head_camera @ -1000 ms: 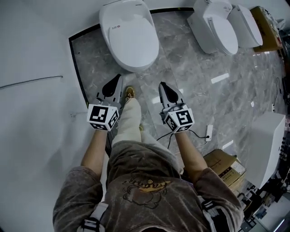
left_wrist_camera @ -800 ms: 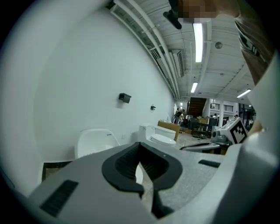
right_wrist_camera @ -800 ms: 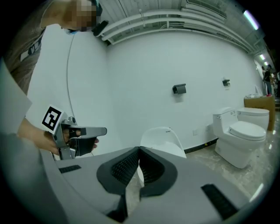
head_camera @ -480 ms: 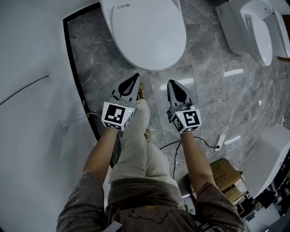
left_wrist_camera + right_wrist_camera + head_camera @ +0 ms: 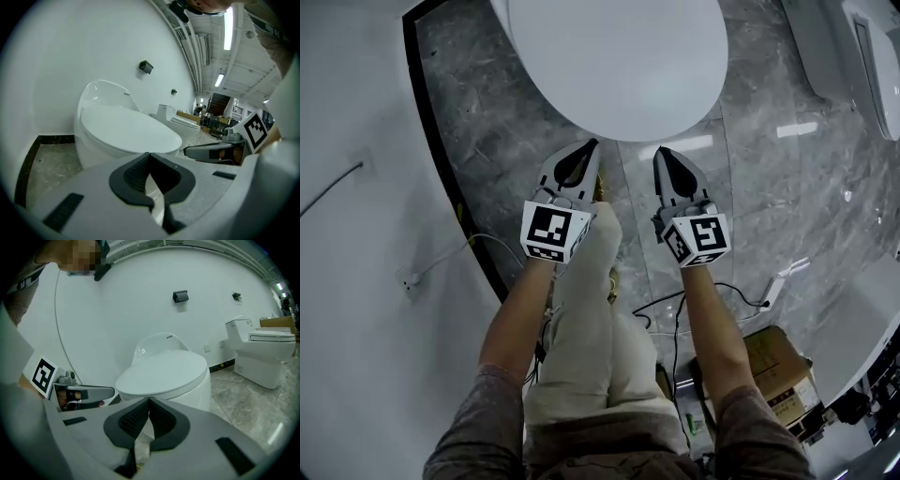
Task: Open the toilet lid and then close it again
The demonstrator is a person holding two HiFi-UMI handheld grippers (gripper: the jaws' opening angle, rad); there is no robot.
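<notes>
jaws together: left gripper [image 5: 589, 150], right gripper [image 5: 663, 155]

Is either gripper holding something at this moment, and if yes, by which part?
Nothing is held. The left gripper and the right gripper both have their jaws together and empty, in front of the closed toilet lid.

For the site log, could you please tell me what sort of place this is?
Probably a sanitary-ware showroom or warehouse, not a home bathroom: a lidded toilet with another toilet beside it on open marble-look floor, a cardboard box, and exposed ceiling strip lights.
</notes>
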